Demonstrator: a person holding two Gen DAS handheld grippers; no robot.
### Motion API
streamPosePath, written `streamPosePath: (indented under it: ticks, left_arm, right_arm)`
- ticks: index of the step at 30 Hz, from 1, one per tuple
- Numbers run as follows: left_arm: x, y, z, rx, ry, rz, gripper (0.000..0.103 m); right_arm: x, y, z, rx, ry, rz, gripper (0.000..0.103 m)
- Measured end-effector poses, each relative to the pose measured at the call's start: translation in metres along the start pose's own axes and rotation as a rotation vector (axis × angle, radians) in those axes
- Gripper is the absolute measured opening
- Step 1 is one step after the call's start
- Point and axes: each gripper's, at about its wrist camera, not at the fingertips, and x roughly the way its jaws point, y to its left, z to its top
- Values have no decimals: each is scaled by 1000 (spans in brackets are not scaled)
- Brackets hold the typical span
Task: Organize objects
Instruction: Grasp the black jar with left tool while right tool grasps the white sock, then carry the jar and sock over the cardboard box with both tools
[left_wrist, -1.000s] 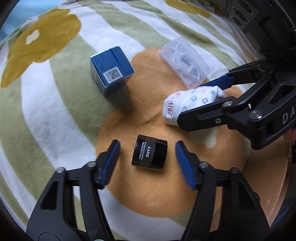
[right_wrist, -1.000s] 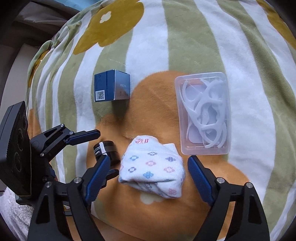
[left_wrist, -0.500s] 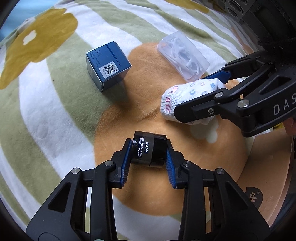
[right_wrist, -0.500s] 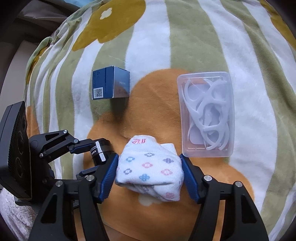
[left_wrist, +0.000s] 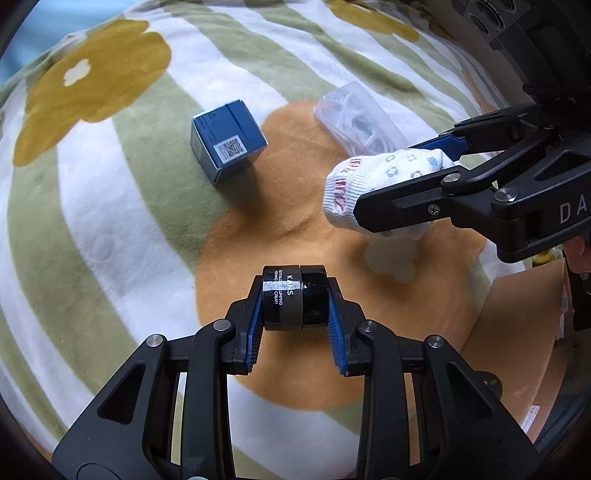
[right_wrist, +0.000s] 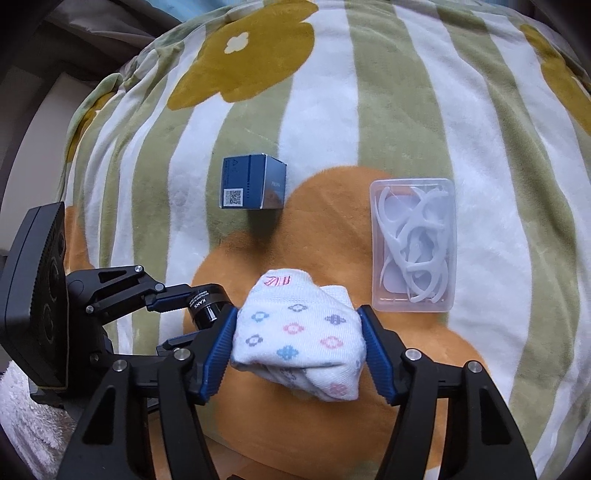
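Left wrist view: my left gripper (left_wrist: 295, 317) pinches a black cream jar (left_wrist: 294, 298) above the orange patch of a striped blanket (left_wrist: 110, 229). A blue box (right_wrist: 253, 181) sits beyond. My right gripper (right_wrist: 298, 343) squeezes a rolled white sock (right_wrist: 297, 332) by its sides. Farther right lies a clear case of floss picks (right_wrist: 413, 243).

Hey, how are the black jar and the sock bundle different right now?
The jar is small, rigid, glossy black with white lettering; the sock bundle is bigger, soft, white with little coloured flowers. The jar lies on its side in the left gripper; the bundle bulges between the fingers of the right gripper. Both are clamped between blue pads above the blanket.
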Motion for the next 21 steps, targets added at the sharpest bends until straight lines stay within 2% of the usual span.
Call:
streamPosePath:
  ticks: [8,21]
  left_arm:
    - [-40,-7,-3,-34,-52,18,27]
    - [-116,-47,-33,-95,-145,47,27]
  right_arm:
    - [-14,28,3,-53,-47,-31,60]
    - [-80,53,-34,-136,-141,-55,60]
